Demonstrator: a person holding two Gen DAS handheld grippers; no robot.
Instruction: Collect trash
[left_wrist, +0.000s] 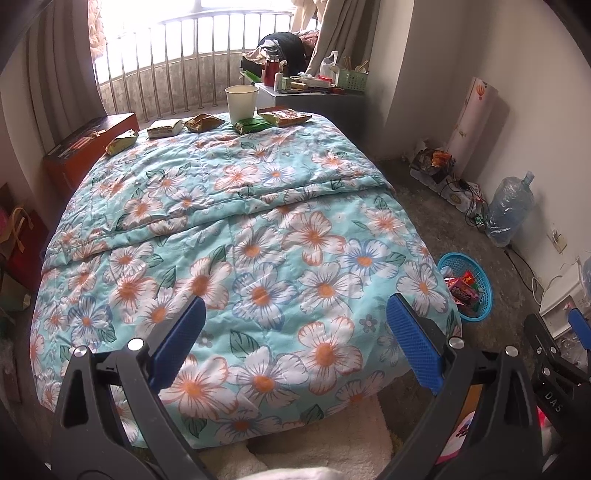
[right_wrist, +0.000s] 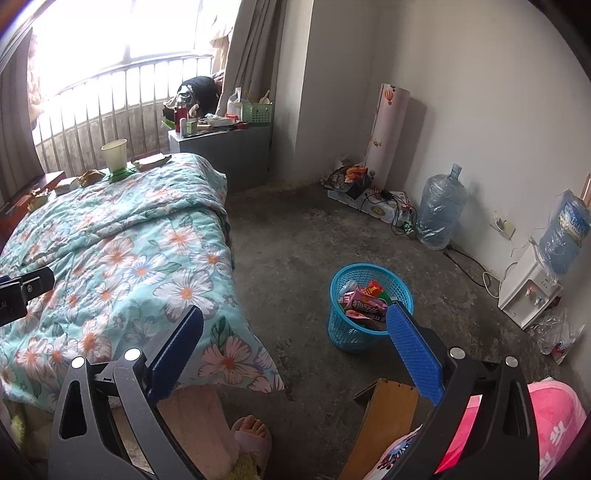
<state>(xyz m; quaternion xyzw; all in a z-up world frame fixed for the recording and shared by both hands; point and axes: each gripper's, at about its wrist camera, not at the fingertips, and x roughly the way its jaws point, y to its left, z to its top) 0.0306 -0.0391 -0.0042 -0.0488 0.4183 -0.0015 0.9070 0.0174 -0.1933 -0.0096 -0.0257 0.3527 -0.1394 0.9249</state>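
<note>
Flowery blue covers lie over the bed. At the far end of the bed, by the window, stand a paper cup and several snack wrappers. On the floor beside the bed sits a blue basket with wrappers inside. The left hand-held gripper is wide apart and holds nothing. The right hand-held gripper is wide and bare too.

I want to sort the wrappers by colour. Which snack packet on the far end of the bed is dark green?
The green packet lying directly under the paper cup. The other packets in the row look yellowish, tan or brown.
</note>
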